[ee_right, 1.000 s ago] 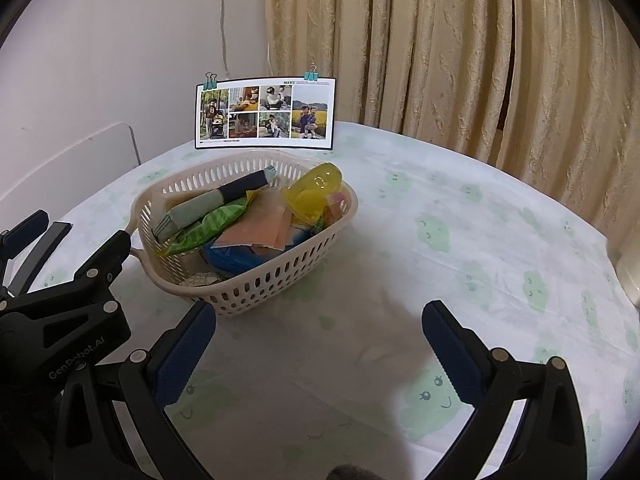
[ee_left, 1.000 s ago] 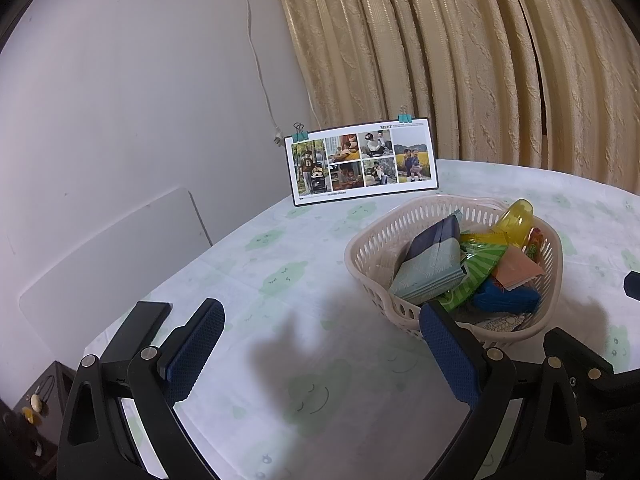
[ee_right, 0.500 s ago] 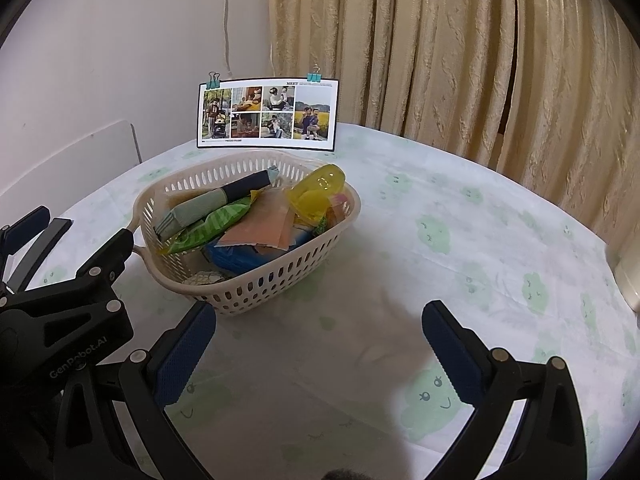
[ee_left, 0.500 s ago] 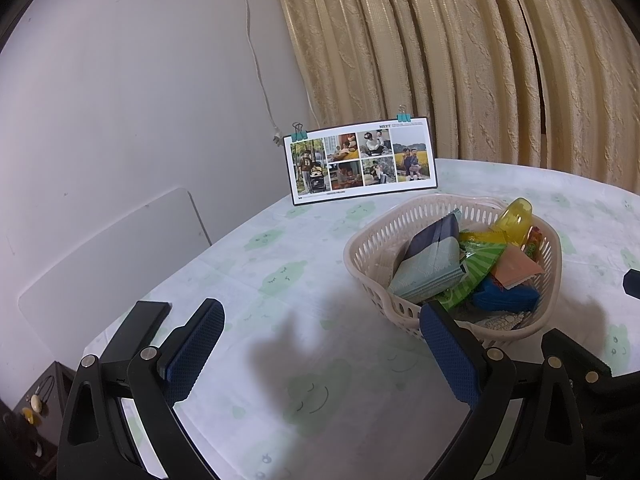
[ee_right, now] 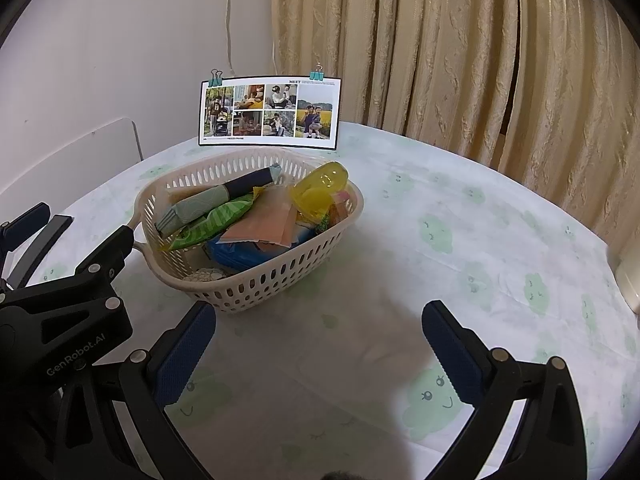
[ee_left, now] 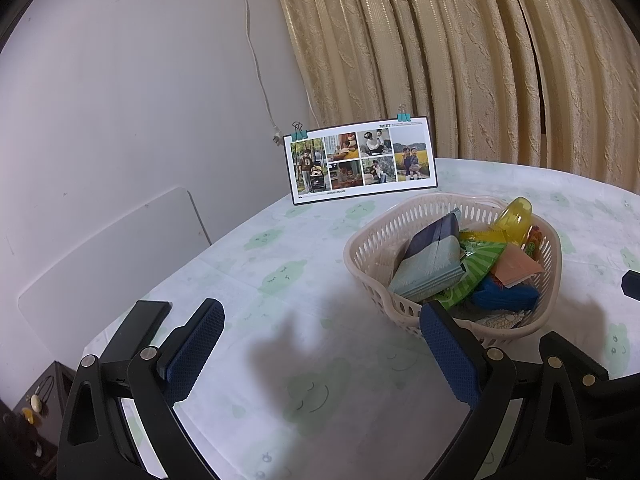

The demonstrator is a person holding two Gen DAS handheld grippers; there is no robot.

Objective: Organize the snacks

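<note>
A cream slotted basket point(ee_left: 368, 256) point(ee_right: 280, 284) stands on the table, filled with snack packets: a grey-blue pack point(ee_left: 428, 268) point(ee_right: 192, 208), a green pack point(ee_left: 476, 268) point(ee_right: 216, 220), an orange sachet point(ee_right: 264, 228), a blue pack point(ee_right: 248, 256) and a yellow plastic cup point(ee_left: 514, 220) point(ee_right: 320, 192). My left gripper point(ee_left: 320, 348) is open and empty, left of and nearer than the basket. My right gripper point(ee_right: 318, 340) hovers open and empty just in front of the basket. The left gripper's body point(ee_right: 64, 312) shows at the left of the right wrist view.
A photo card point(ee_left: 360, 160) point(ee_right: 270, 112) with binder clips stands behind the basket. Beige curtains point(ee_right: 460, 60) hang beyond the round table with a green-print cloth point(ee_right: 440, 240). A white chair back point(ee_left: 108, 256) is at the left edge.
Both views have shifted slightly, the basket sitting a touch higher in the right wrist view. Both grippers stay open and empty; nothing on the table has moved.
</note>
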